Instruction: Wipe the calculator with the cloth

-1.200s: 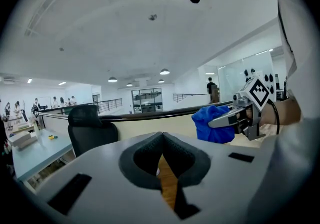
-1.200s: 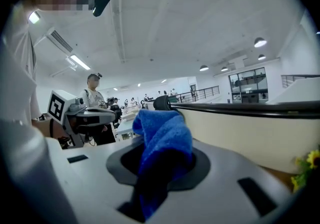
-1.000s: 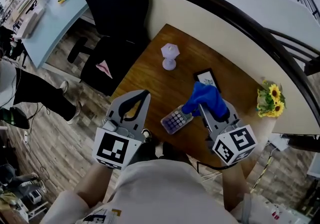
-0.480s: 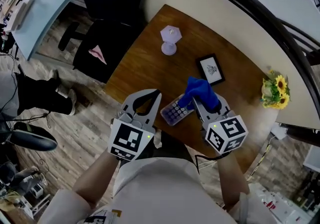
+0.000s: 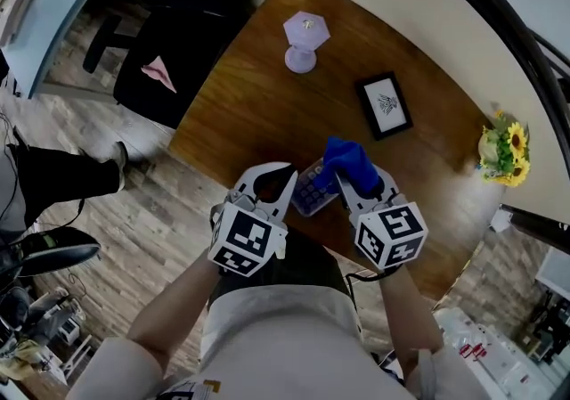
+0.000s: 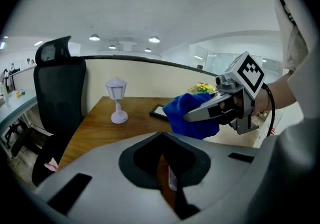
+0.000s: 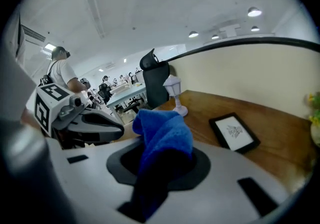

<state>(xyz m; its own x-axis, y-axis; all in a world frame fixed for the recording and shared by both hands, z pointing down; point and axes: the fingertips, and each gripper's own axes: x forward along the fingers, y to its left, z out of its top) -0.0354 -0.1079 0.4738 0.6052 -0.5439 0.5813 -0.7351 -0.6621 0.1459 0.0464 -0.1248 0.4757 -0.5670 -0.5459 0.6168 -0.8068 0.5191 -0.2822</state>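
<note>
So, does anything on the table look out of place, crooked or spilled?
Only small things. The picture frame lies flat on the table rather than standing, and the calculator sits askew by the edge nearest the person, partly hidden by the blue cloth. The lamp stands upright; nothing is spilled.

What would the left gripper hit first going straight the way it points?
Probably nothing close. The left gripper, shut and empty, points across the tabletop; the picture frame lies roughly in line, then the partition wall. Height is unclear, so it may pass over the frame.
</note>
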